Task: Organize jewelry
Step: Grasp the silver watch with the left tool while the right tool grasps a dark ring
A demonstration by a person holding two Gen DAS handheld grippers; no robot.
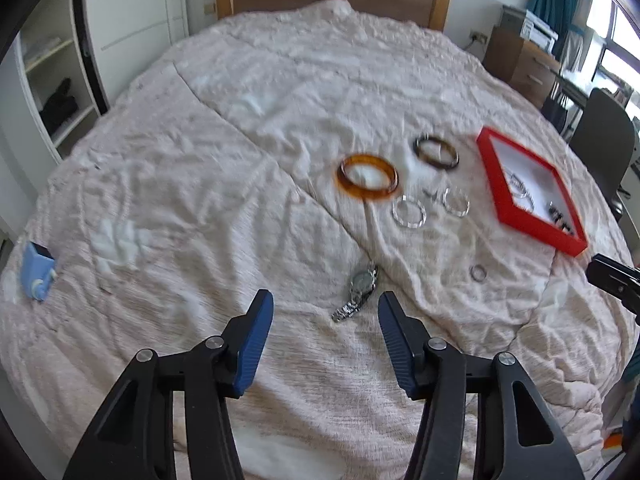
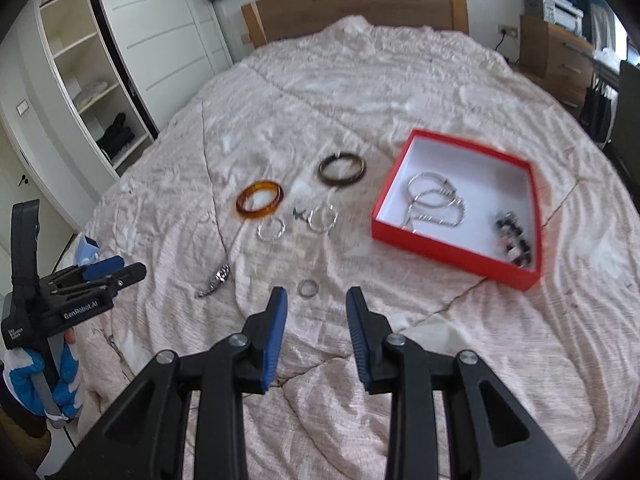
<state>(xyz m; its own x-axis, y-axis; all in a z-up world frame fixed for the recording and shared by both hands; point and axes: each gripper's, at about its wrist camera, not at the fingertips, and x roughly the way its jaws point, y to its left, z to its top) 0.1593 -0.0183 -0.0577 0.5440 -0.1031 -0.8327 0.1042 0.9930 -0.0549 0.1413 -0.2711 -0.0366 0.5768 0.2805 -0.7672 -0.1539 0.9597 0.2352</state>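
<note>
Jewelry lies spread on the bed (image 2: pixel 400 80) ahead of me: an amber bangle (image 2: pixel 259 201), a dark bangle (image 2: pixel 341 170), two clear rings (image 2: pixel 271 228), a small ring (image 2: pixel 308 289) and a wristwatch (image 1: pixel 358 293). The red box (image 2: pixel 456 252) to their right holds silver bangles (image 2: pixel 436 200) and beads (image 2: pixel 514 240). My left hand-held gripper (image 1: pixel 325 312) hangs above the bed with jaws apart, the watch just ahead between its tips. My right hand-held gripper (image 2: pixel 316 306) is also parted, gripping nothing, near the small ring.
</note>
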